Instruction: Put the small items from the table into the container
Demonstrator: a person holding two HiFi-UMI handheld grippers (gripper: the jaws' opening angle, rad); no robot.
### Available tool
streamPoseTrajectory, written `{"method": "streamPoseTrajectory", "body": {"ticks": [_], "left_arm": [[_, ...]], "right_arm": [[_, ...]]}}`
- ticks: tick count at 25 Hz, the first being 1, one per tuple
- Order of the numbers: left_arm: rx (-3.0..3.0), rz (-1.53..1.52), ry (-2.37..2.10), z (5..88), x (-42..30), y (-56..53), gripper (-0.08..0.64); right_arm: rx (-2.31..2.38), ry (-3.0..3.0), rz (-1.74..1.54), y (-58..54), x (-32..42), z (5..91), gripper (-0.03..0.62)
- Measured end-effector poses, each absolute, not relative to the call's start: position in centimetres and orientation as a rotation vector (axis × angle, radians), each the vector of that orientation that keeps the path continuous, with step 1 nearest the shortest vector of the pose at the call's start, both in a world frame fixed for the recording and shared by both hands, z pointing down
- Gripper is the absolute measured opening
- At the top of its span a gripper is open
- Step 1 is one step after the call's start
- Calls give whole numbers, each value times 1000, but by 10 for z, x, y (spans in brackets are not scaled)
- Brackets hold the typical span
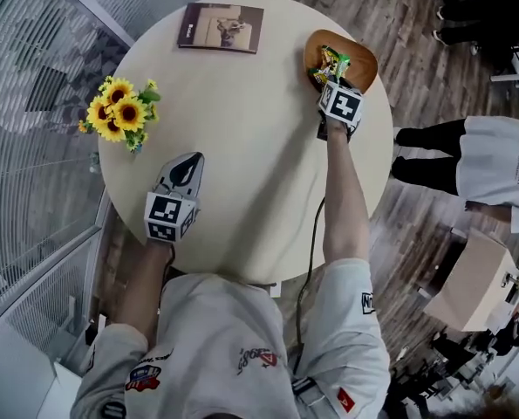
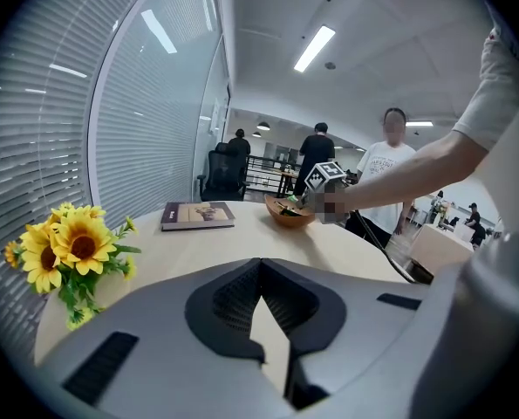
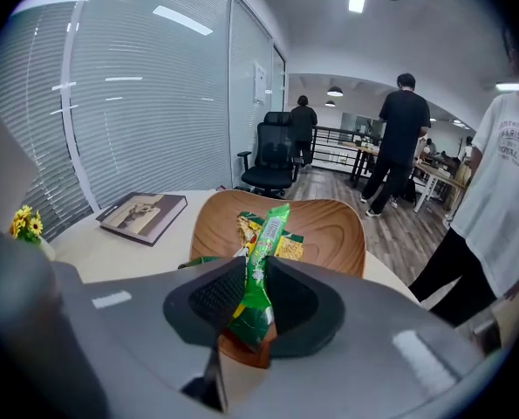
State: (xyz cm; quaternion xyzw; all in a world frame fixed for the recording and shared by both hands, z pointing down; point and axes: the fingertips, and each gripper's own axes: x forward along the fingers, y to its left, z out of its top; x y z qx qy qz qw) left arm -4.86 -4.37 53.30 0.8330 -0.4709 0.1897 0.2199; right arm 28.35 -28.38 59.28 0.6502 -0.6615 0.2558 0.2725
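- The right gripper (image 1: 333, 78) is clamped on a slim green foil snack packet (image 3: 259, 273); its two dark jaws press the packet's flat sides at about mid-length, with only the packet's thickness between them.
- In the right gripper view the packet's long axis runs along the line of the jaws. One end hangs below them toward the camera; the other, with a pale printed panel, sticks out past the tips and tilts slightly right.
- That far end points into the shallow oval wooden bowl (image 3: 333, 230), above its near rim. The packet touches nothing but the jaws, as far as I can tell.
- A second packet, yellow and green (image 3: 291, 250), lies flat inside the bowl, just behind the held one.
- In the head view the bowl sits at the far right edge of the round beige table (image 1: 242, 138), and the right arm reaches straight out to it.
- The left gripper (image 1: 187, 166) rests low over the table's near left part, well apart from the bowl. Its jaws meet at the tips with nothing between them.
- A brown hardcover book (image 1: 221, 27) lies flat at the table's far side.
- A bunch of yellow sunflowers (image 1: 119, 113) stands at its left edge.
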Motion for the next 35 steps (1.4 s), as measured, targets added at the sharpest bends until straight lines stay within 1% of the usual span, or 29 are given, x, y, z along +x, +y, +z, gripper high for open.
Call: {"method": "streamPoseTrajectory", "body": {"ticks": [2,7,8,9,10,13,19,23,27,35], "left_arm": [[2306,521,-1300,533,-47,-44,6],[2329,504,-1297,527,-38,-47,6],[2333,499,-1295,526,-38,-48,6],[2339,493,-1293,524,-38,-48,6],[2346,489,-1292,522,-38,-49,6],[2361,479,-1290,516,-37,-46,6],[2388,482,-1256,511,-24,-21,6],[2372,512,-1267,514,-27,10,6],[2349,525,-1300,515,-32,41,6],[2390,563,-1240,514,-42,88,6]], "right_arm": [[1771,-1794,681,-280,286,591,74],[1836,-1937,543,-259,278,544,89],[1821,-1972,524,-249,269,534,70],[1791,-2013,509,-237,257,527,15],[1750,-2059,501,-224,242,523,2],[1647,-2180,544,-175,196,520,2],[1504,-2276,857,-42,128,545,2],[1400,-2278,973,42,91,566,0],[1354,-2309,914,81,76,562,0],[1390,-2329,741,108,59,527,0]]}}
